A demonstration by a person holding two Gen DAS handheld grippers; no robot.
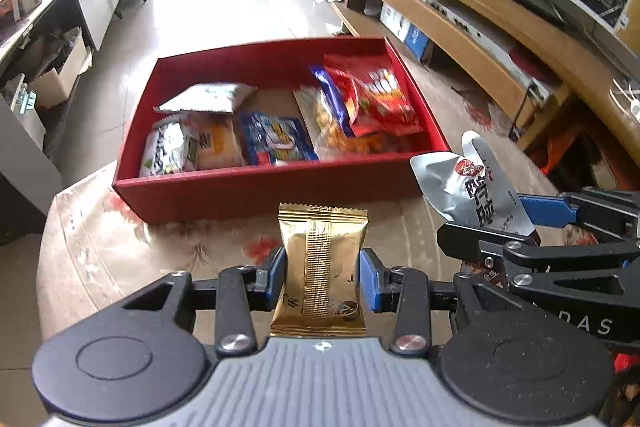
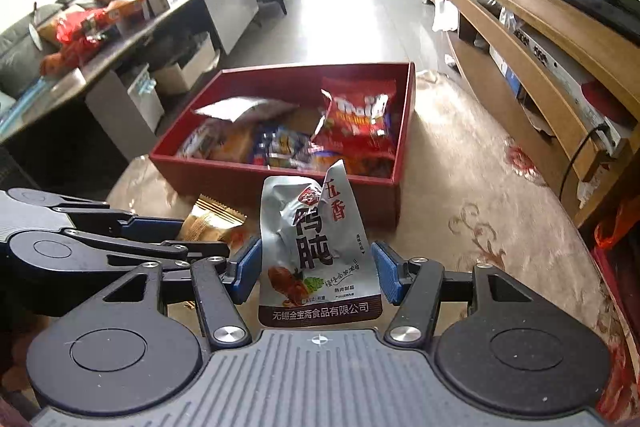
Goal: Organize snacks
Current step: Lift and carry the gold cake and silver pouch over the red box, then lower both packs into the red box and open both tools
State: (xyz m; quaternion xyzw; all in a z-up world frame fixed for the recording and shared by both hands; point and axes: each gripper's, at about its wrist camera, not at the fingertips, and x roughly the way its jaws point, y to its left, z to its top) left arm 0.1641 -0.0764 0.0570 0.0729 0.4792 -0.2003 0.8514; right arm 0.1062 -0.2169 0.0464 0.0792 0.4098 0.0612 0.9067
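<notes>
A red open box (image 1: 256, 193) (image 2: 224, 173) holds several snack packets, among them a red bag (image 1: 376, 99) (image 2: 358, 119) and a blue packet (image 1: 276, 139). My left gripper (image 1: 322, 277) is shut on a gold packet (image 1: 320, 267), held upright in front of the box's near wall. My right gripper (image 2: 316, 269) is shut on a silver pouch (image 2: 316, 247) with Chinese print, just right of the left gripper; the pouch also shows in the left wrist view (image 1: 476, 187). The gold packet shows in the right wrist view (image 2: 212, 223).
The box sits on a round table with a floral cloth (image 1: 100, 247) (image 2: 480, 227). A wooden TV stand (image 1: 460, 27) (image 2: 540, 39) runs along the right. A grey cabinet and cluttered counter (image 2: 120, 27) stand at the left, tiled floor beyond.
</notes>
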